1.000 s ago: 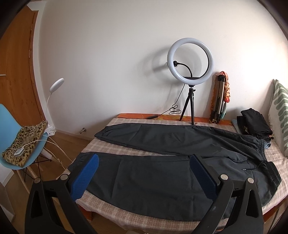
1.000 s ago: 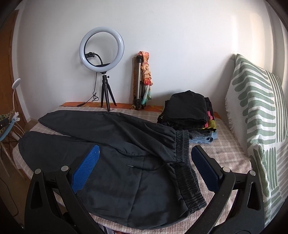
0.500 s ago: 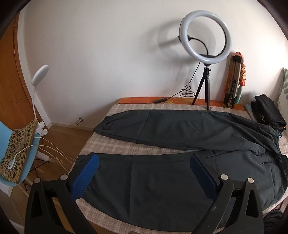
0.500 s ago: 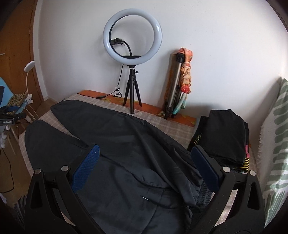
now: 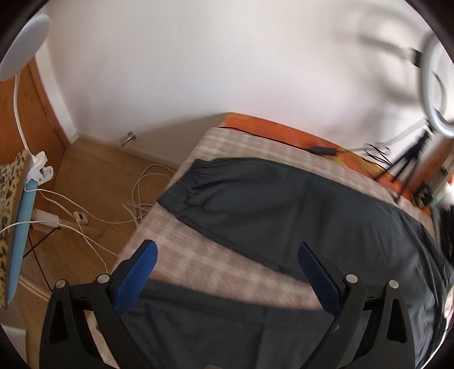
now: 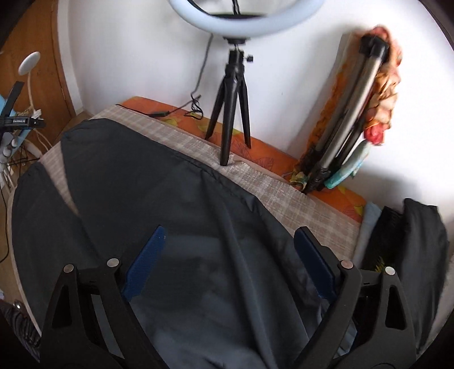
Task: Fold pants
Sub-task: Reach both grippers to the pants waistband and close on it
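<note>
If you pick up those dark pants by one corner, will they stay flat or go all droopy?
Probably droopy: the pants lie soft and creased on the bed, so they would likely sag. The cloth looks thin and smooth, so it is probably light and may slide.

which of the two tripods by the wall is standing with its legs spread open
The short black tripod under the ring light: its legs are splayed on the bed. The silver tripod is folded shut and leans against the wall.
</note>
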`<state>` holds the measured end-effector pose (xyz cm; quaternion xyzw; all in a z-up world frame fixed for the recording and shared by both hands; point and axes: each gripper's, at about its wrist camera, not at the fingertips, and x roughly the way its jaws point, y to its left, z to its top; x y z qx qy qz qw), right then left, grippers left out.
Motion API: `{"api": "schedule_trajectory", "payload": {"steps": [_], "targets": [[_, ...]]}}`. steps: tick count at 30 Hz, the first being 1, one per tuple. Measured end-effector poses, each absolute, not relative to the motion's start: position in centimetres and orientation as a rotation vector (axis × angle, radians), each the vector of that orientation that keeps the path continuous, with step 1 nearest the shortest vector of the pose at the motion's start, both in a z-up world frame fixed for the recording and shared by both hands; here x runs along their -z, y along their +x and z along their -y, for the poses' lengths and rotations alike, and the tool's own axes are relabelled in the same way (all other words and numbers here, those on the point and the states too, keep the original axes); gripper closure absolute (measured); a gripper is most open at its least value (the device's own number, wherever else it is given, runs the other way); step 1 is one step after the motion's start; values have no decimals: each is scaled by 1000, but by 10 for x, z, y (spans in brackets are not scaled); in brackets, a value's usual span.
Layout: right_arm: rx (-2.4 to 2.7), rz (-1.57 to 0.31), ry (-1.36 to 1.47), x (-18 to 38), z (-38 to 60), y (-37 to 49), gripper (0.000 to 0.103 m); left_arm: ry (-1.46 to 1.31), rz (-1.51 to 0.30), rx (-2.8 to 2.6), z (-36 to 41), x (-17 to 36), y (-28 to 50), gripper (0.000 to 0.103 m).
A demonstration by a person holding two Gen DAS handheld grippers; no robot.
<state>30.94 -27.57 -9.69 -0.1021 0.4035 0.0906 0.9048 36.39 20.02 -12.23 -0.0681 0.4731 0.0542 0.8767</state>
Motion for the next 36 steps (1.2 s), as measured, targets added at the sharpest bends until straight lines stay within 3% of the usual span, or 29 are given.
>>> {"api": "schedule_trajectory", "payload": {"steps": [8,12,16,18,22,31,33,36], "targets": [[-185,-972,-147,149,294,385,8,-244,-1080,-149,-240,164,454,8],[-190,-1020,-148,171,298,403,8,-295,-1101,-157,-250,189,490,21],[-198,-1050,-182,184,300,415,8,-312,-1113,-191,-260,211,516,26],[-209,-1061,-178,188,301,421,8,-357,-1110,-180,-266,221,521,41],[-222,-1077,-185,197,305,433,8,-362,-1109,-184,-266,232,526,42],[-248,-1085,-167,202,306,442,8,-294,-1072,-191,-258,231,531,60],[-260,-1087,-175,202,304,442,8,-284,-1055,-169,-255,229,528,72],[-278,-1089,-186,201,299,439,20,-276,-1041,-162,-254,229,528,76]]}}
